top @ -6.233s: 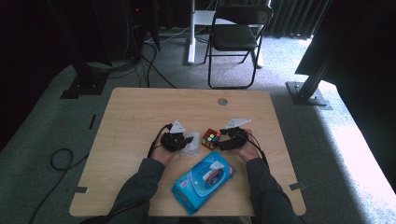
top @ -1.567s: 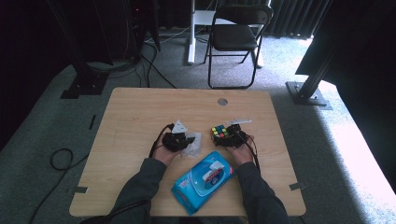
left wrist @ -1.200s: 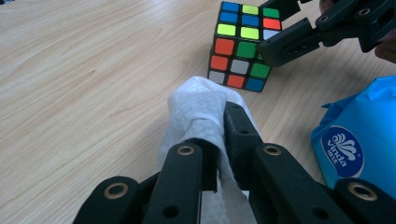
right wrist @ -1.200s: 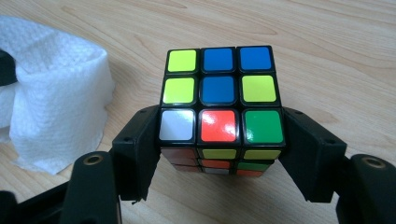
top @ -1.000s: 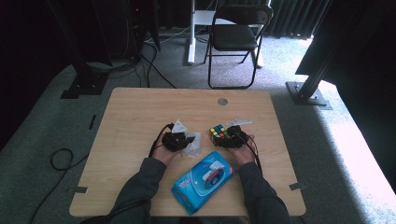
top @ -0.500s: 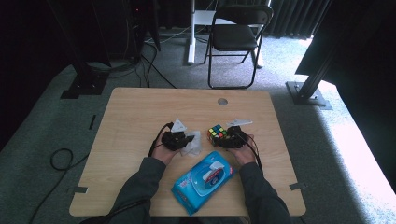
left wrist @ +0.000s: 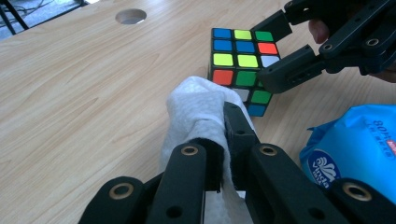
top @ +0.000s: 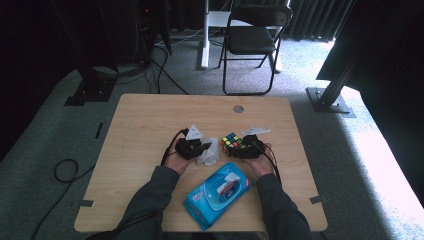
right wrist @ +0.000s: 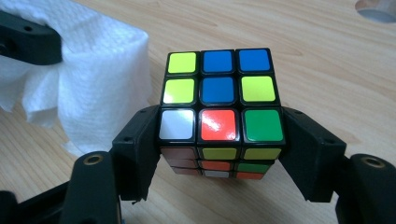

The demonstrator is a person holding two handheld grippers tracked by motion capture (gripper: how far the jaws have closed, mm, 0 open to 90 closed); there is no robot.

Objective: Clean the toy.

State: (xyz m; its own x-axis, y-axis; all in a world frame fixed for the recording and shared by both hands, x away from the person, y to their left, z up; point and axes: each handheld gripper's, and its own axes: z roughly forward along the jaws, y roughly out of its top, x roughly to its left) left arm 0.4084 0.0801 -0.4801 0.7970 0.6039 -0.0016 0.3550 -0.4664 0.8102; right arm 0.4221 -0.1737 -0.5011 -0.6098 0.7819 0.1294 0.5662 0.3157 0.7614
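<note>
A scrambled puzzle cube (right wrist: 219, 88) rests on the wooden table (top: 150, 125), and my right gripper (right wrist: 219, 126) is shut on its lower layer from both sides. In the high view the cube (top: 231, 141) lies just ahead of that gripper (top: 242, 147). My left gripper (left wrist: 219, 121) is shut on a crumpled white wipe (left wrist: 196, 107), which drapes over the jaw tips. The wipe (right wrist: 93, 60) hangs right beside the cube's left side, nearly touching it. From above, the left gripper (top: 204, 149) and the wipe (top: 209, 156) sit left of the cube.
A blue pack of wet wipes (top: 220, 192) lies on the table between the person's forearms, near the front edge. A round cable hole (top: 238, 108) is at the back of the table. A folding chair (top: 252, 40) stands behind it.
Since the oldest frame the cube has been turned in the right gripper, so other colours face up. Over the last second both hands have stayed almost where they were.
</note>
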